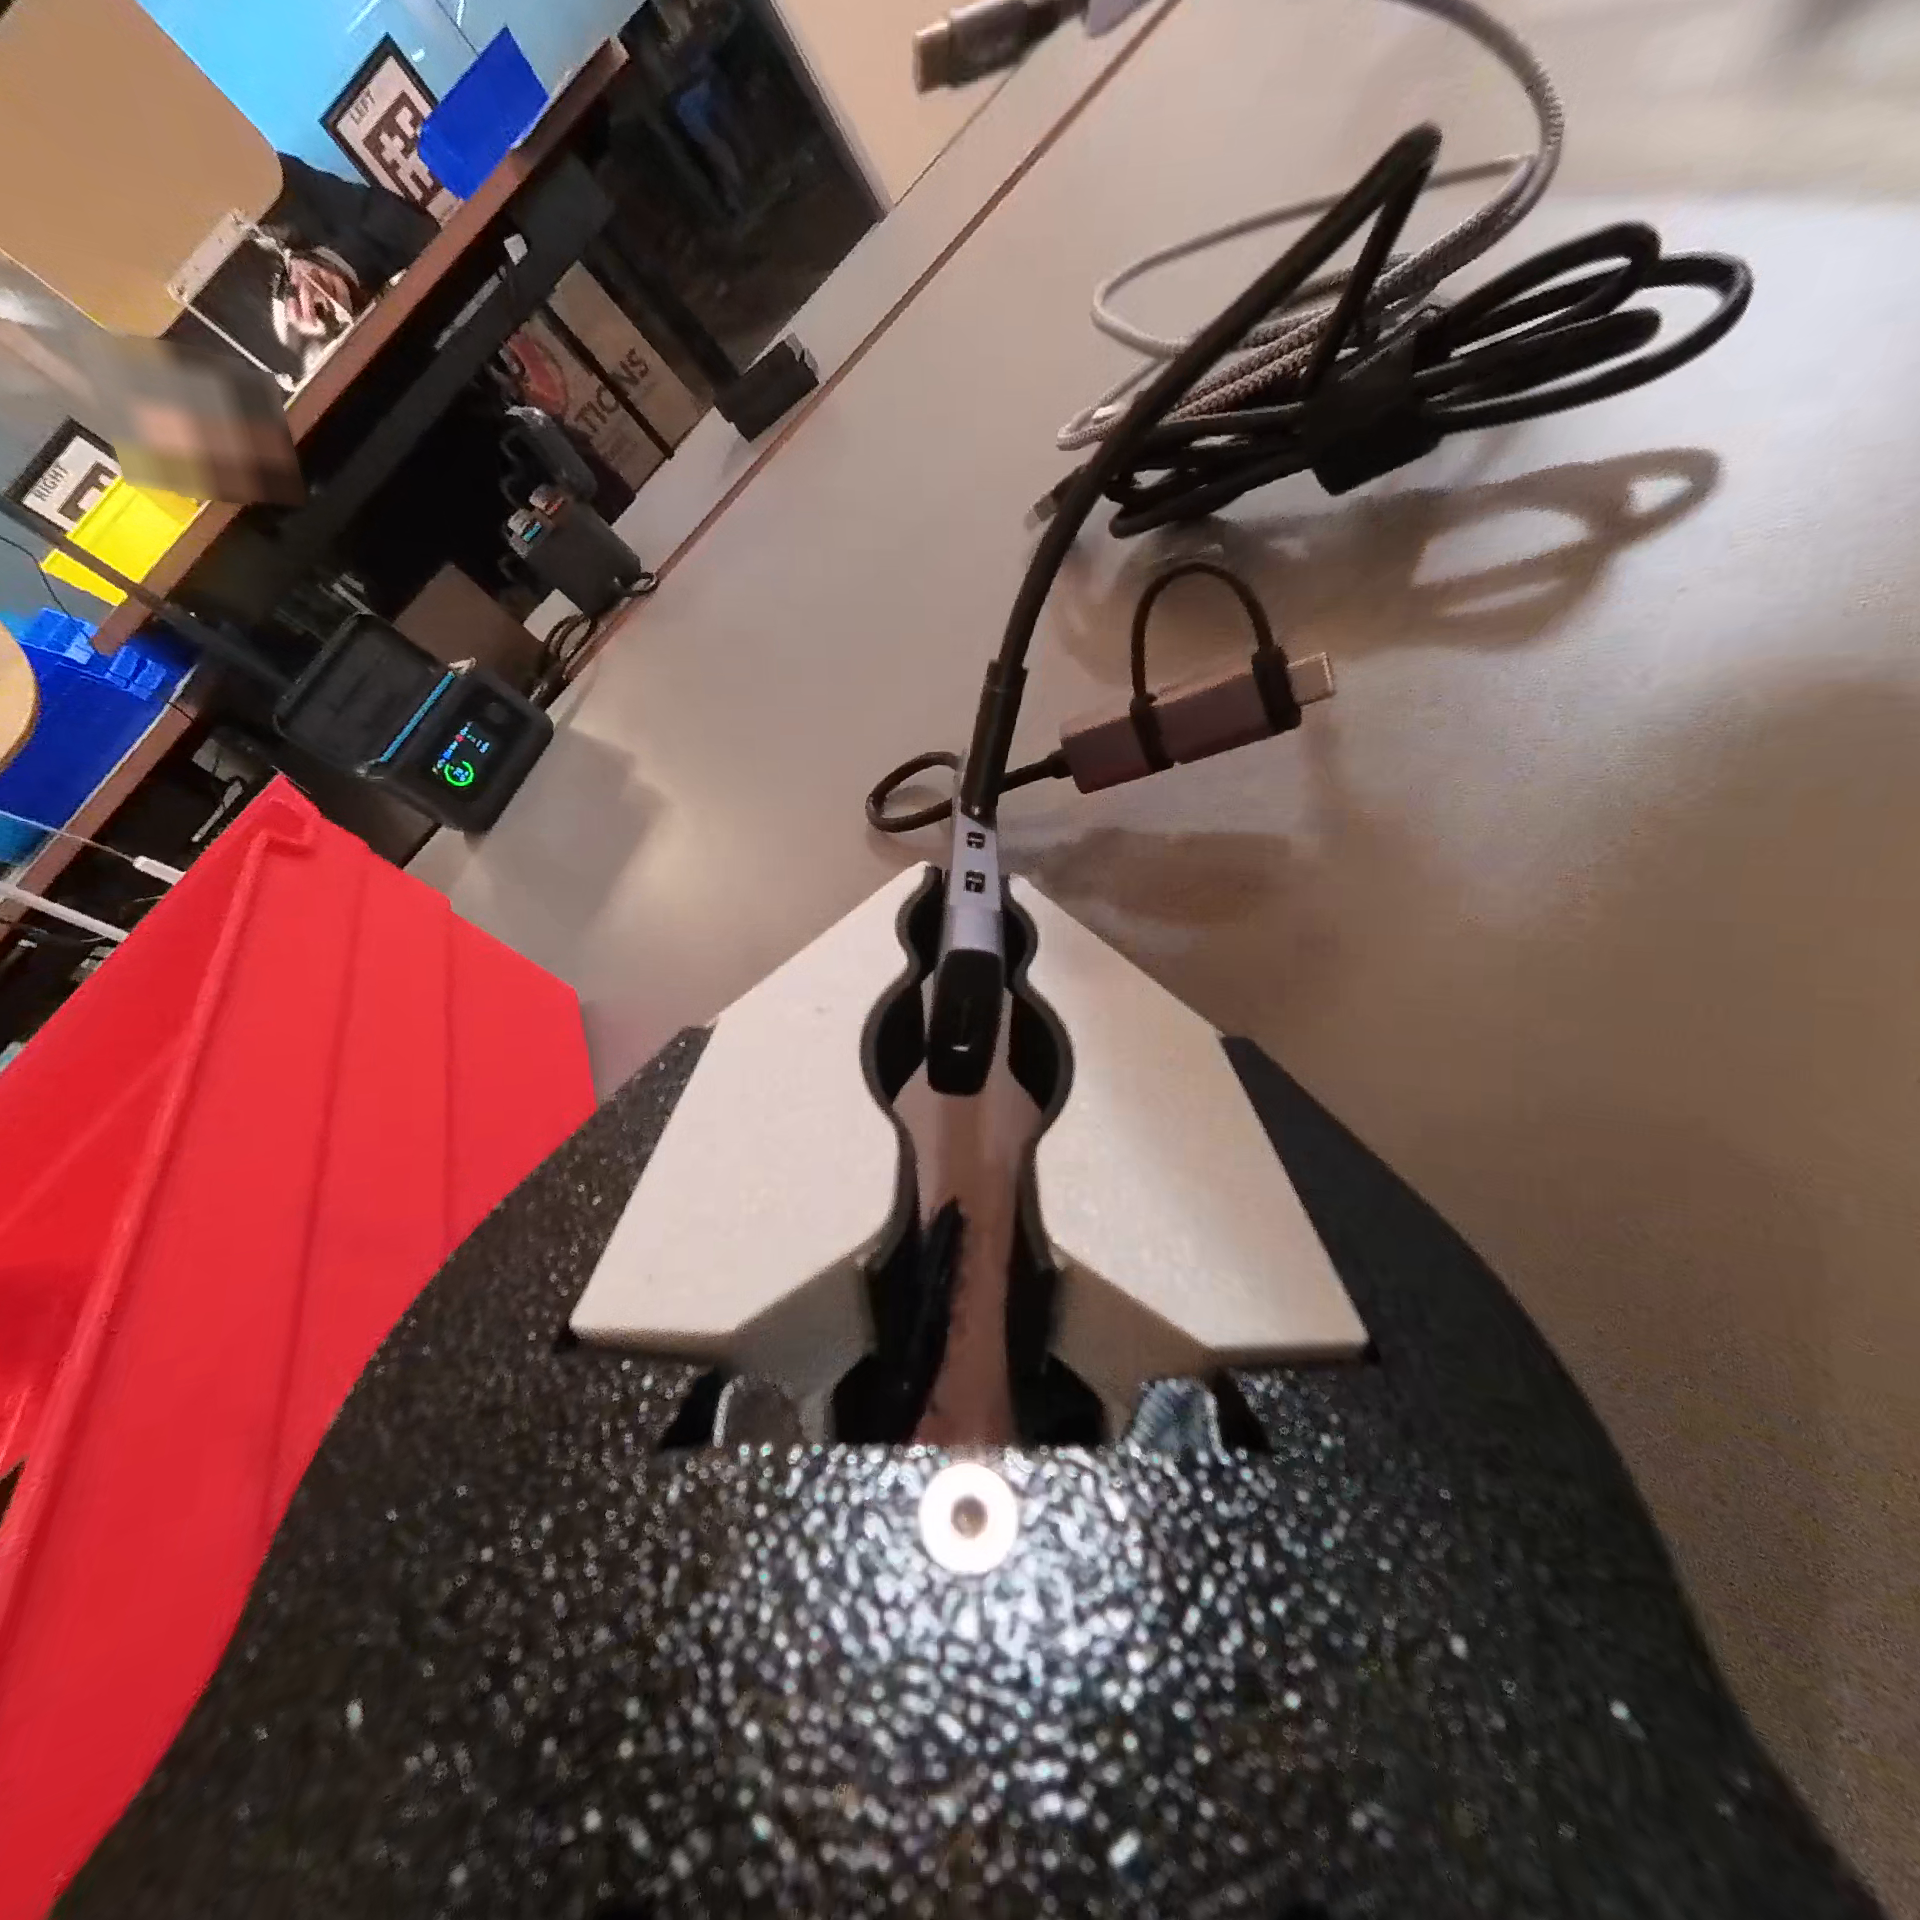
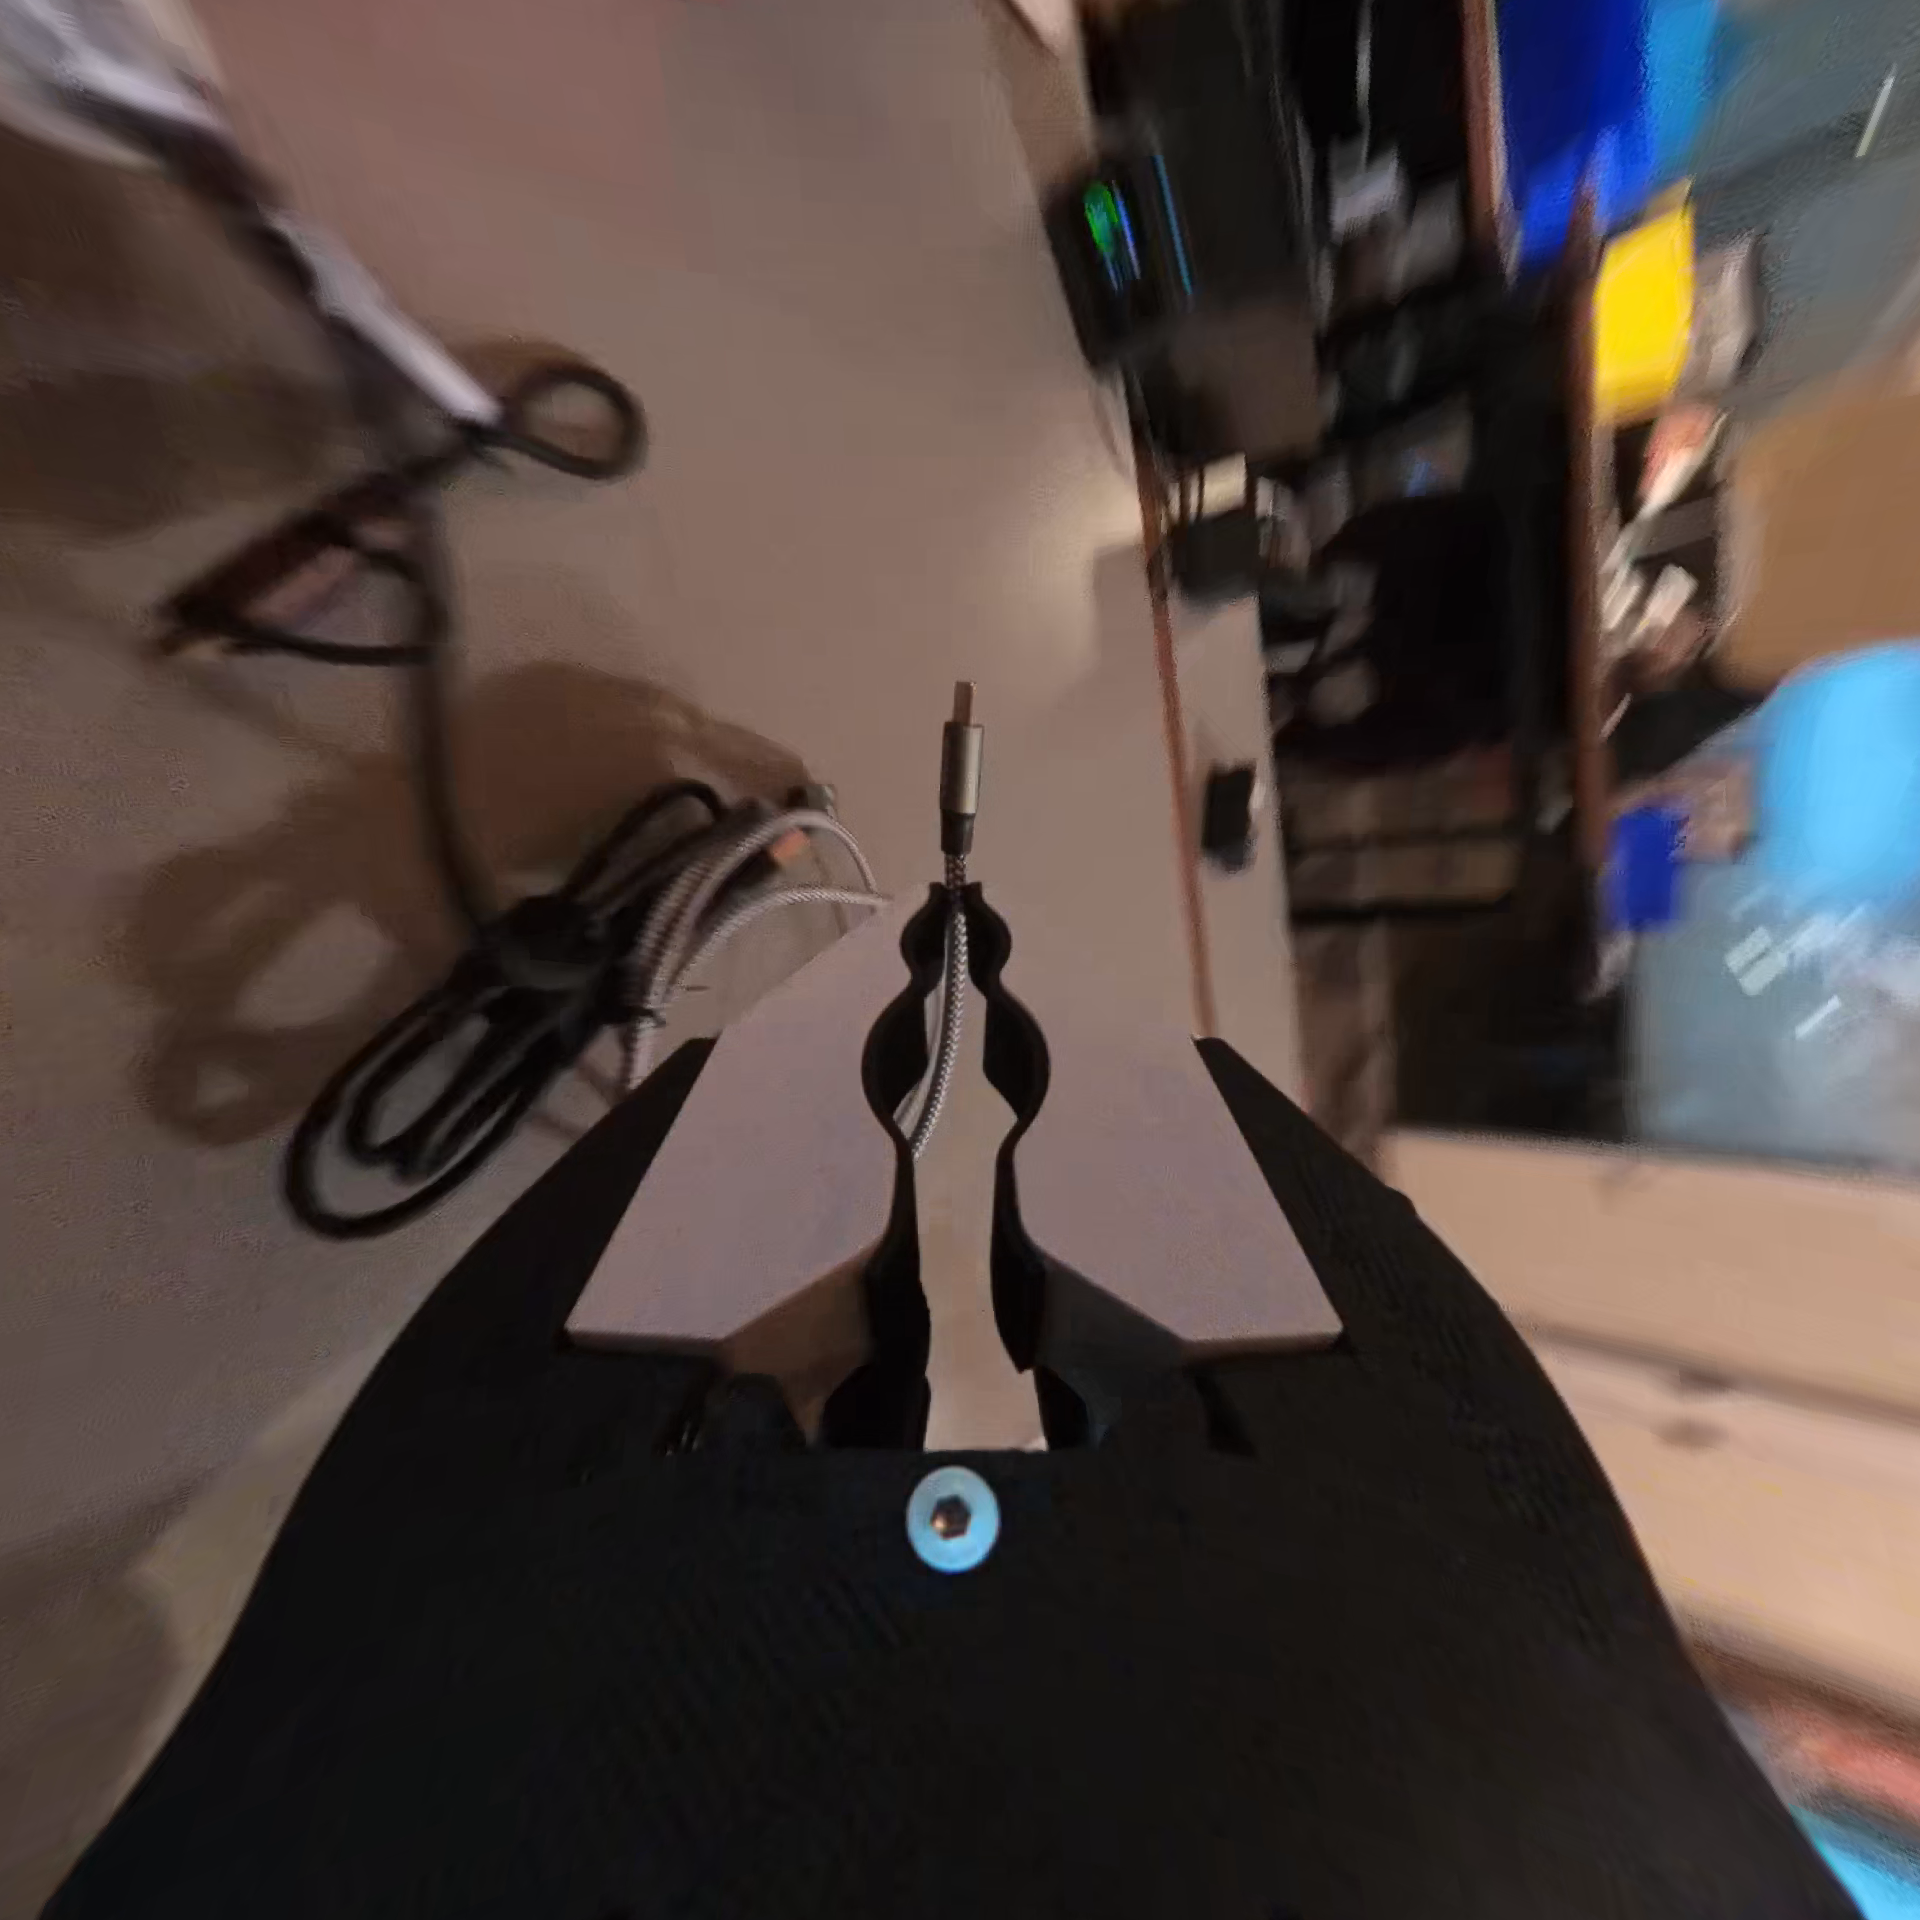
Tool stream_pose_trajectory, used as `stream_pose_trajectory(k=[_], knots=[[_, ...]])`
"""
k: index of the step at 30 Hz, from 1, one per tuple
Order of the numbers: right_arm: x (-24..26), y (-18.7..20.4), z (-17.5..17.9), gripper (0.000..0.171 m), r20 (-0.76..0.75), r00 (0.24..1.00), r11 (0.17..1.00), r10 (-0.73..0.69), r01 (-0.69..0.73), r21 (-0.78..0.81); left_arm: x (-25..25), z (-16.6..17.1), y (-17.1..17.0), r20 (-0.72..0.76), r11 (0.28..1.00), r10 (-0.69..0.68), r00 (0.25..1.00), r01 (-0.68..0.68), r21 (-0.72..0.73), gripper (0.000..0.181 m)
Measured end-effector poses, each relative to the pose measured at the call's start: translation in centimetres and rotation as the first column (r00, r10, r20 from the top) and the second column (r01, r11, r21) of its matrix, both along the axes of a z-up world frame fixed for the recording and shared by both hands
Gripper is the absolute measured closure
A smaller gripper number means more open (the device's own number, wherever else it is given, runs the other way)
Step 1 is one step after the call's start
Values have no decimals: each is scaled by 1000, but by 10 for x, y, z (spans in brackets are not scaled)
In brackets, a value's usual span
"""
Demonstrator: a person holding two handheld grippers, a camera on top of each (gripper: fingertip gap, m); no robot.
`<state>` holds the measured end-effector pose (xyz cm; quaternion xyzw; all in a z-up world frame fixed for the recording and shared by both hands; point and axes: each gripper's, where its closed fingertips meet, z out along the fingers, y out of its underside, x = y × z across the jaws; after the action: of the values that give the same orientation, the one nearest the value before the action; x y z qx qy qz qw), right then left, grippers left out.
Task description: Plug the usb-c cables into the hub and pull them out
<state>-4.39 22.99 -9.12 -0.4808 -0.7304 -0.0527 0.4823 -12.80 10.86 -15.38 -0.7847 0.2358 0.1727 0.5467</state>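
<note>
In the left wrist view my left gripper (image 1: pixel 966 899) is shut on a slim grey and black hub (image 1: pixel 964 997), held edge-on above the table. A black cable (image 1: pixel 1023 644) runs from the hub's far end up to a cable bundle (image 1: pixel 1434 374). The hub's own short lead ends in a grey plug (image 1: pixel 1174 727) lying beside it. In the right wrist view my right gripper (image 2: pixel 956 902) is shut on a grey braided cable (image 2: pixel 951 997) just behind its metal plug (image 2: pixel 961 769), which points straight ahead. That plug also shows at the top of the left wrist view (image 1: pixel 966 47).
A red bin (image 1: pixel 260 1143) stands close on the left. A black device with a lit screen (image 1: pixel 426 727) sits at the table's far edge (image 1: pixel 790 416), with shelves of boxes behind. The cable bundle (image 2: pixel 499 1018) lies left of my right gripper. The right wrist view is motion-blurred.
</note>
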Motion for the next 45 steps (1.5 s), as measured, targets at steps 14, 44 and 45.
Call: stream_pose_trajectory(k=[14, 44, 45], knots=[[5, -149, -77, 169, 134, 904, 903, 405, -419, 97, -1, -4, 0, 1, 1000, 0, 1000, 0, -24, 173], [-61, -114, -59, 161, 23, 930, 917, 367, -366, 160, 22, -1, -7, -129, 980, -192, 973, 196, 21, 172], [-61, -113, -61, 164, 25, 929, 918, 370, -369, 147, 21, 0, -7, -122, 980, -191, 974, 196, 32, 172]])
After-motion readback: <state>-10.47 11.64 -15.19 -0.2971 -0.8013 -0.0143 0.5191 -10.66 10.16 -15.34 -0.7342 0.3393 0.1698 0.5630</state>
